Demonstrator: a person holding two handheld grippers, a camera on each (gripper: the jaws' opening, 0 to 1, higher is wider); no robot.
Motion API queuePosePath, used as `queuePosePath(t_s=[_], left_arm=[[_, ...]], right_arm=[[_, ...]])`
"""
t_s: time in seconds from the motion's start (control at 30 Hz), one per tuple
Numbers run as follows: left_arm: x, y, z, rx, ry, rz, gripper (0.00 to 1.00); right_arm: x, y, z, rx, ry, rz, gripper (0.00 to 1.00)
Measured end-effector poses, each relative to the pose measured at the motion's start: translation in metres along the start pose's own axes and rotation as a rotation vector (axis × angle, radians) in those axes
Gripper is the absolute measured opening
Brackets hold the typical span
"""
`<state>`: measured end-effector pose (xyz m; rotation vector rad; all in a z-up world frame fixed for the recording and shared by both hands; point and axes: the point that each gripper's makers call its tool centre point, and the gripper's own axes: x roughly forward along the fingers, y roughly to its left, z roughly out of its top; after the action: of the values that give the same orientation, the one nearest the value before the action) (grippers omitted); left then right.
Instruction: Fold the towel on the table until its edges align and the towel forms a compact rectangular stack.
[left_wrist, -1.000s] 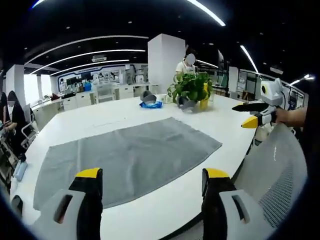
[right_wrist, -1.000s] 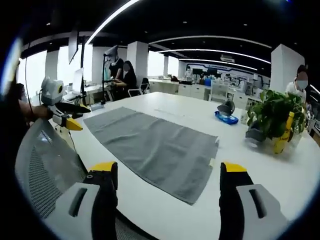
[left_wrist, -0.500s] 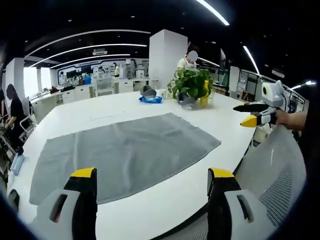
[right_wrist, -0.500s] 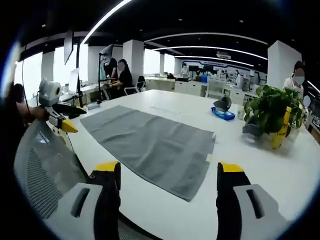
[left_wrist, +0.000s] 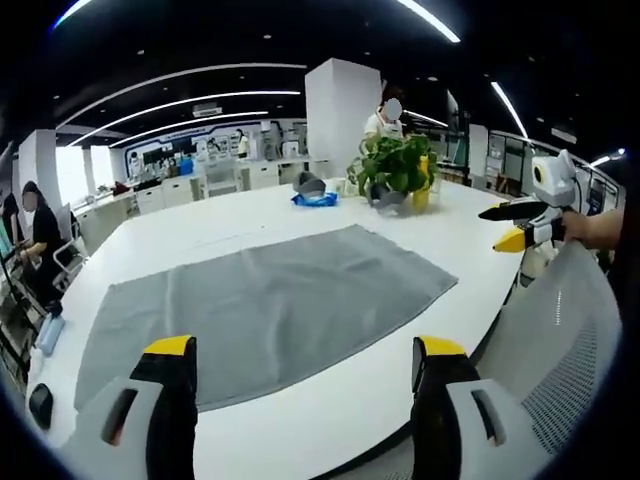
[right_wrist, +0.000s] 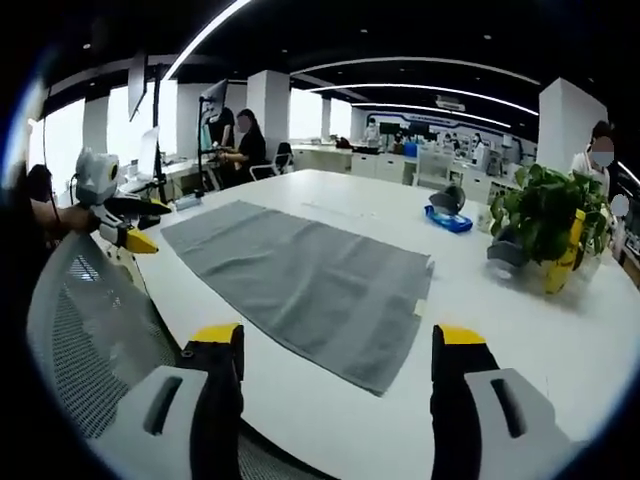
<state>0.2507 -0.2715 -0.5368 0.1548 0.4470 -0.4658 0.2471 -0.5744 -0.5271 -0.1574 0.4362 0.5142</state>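
A grey towel (left_wrist: 260, 300) lies spread flat and unfolded on the white table (left_wrist: 330, 400); in the right gripper view the same towel (right_wrist: 300, 275) runs from upper left to lower right. My left gripper (left_wrist: 305, 375) hovers open over the table's near edge, short of the towel, with nothing between its yellow-tipped jaws. Over the near edge, my right gripper (right_wrist: 335, 365) is open and empty too. In the left gripper view the right gripper (left_wrist: 520, 225) shows at the right edge, held by a hand. The left gripper (right_wrist: 125, 222) shows at the left of the right gripper view.
A potted plant (left_wrist: 395, 170) with a yellow item stands at the table's far side, near a blue and grey object (left_wrist: 310, 192). A mesh office chair back (right_wrist: 90, 330) sits close below the grippers. People stand or sit at desks in the background.
Both views have shifted slightly as the hands moved; the towel lies as before and both grippers stay open.
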Motion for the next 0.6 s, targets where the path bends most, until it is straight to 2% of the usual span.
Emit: queuePosePath(t_s=[0.13, 0.23, 0.37, 0.47, 0.6], left_arm=[[0.0, 0.0, 0.001, 0.005, -0.005, 0.003, 0.91], [0.002, 0.002, -0.001, 0.001, 0.006, 0.005, 0.9], [0.002, 0.001, -0.004, 0.002, 0.018, 0.005, 0.9], [0.002, 0.003, -0.006, -0.006, 0.024, 0.013, 0.9], [0.002, 0.002, -0.007, -0.01, 0.028, 0.008, 0.9]], right_arm=[[0.001, 0.0, -0.003, 0.018, 0.014, 0.0, 0.75], [0.002, -0.003, -0.01, -0.014, 0.051, -0.02, 0.73], [0.001, -0.006, -0.01, 0.029, 0.045, -0.017, 0.71], [0.001, -0.005, -0.012, 0.03, 0.055, -0.018, 0.71], [0.003, -0.003, -0.018, -0.07, 0.104, -0.025, 0.71]])
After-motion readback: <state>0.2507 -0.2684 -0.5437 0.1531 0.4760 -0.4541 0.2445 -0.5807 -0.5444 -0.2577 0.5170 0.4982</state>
